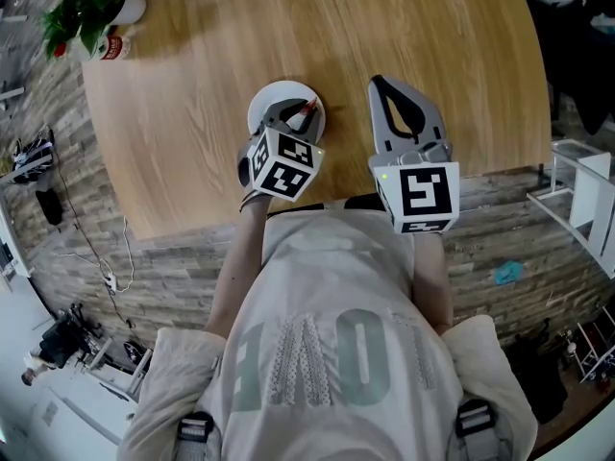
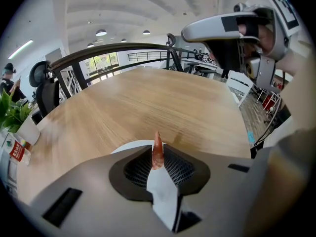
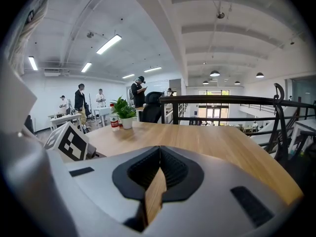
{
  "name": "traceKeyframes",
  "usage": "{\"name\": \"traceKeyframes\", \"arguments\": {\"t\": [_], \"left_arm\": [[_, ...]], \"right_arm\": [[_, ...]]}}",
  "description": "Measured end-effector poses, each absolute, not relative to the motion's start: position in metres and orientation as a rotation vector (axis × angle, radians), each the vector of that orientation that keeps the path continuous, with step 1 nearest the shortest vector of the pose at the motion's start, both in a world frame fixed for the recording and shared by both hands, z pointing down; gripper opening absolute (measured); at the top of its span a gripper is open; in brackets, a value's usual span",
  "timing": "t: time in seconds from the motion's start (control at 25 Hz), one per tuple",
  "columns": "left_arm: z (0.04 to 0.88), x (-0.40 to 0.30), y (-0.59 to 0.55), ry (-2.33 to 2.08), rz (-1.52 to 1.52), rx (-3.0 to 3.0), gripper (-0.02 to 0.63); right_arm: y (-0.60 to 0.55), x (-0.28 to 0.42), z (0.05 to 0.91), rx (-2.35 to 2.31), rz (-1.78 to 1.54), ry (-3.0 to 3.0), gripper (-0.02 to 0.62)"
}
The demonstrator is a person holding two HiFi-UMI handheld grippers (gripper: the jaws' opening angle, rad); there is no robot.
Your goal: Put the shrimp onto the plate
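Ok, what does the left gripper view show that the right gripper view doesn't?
Only the left gripper view: a shrimp pinched in the left hand-held gripper, with a white plate just beyond the jaws. Only the right gripper view: the right hand-held gripper shut on nothing, and people standing far off. Both: the wooden table and a potted plant.

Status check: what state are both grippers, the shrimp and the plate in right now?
Left gripper: shut on the shrimp, over the plate.
Right gripper: shut, nothing between its jaws.
Shrimp: pinched in the left gripper, tip up.
Plate: on the table, visible part bare.
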State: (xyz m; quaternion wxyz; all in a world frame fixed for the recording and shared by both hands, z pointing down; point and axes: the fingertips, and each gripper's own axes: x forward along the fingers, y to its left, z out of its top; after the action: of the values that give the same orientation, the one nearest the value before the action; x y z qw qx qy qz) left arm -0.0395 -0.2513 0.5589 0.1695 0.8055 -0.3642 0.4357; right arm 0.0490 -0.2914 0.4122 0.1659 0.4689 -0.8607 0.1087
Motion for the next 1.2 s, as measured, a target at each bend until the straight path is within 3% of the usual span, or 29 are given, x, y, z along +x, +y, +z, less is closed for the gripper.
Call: {"name": "traceKeyframes", "arguments": {"t": [0.72,1.2], "left_arm": [[0.545,-0.043,-0.262,-1.108,1.181,2.292,0.089],[0.391,-0.063,-0.313,-1.551,0.595,2.455,0.089]], "right_arm": [[-0.293,0.045,0.407,1.307,0.291,-2.479,0.02],[-0.298,0.01,0.361,1.201,0.125,-2.593,0.02]]}}
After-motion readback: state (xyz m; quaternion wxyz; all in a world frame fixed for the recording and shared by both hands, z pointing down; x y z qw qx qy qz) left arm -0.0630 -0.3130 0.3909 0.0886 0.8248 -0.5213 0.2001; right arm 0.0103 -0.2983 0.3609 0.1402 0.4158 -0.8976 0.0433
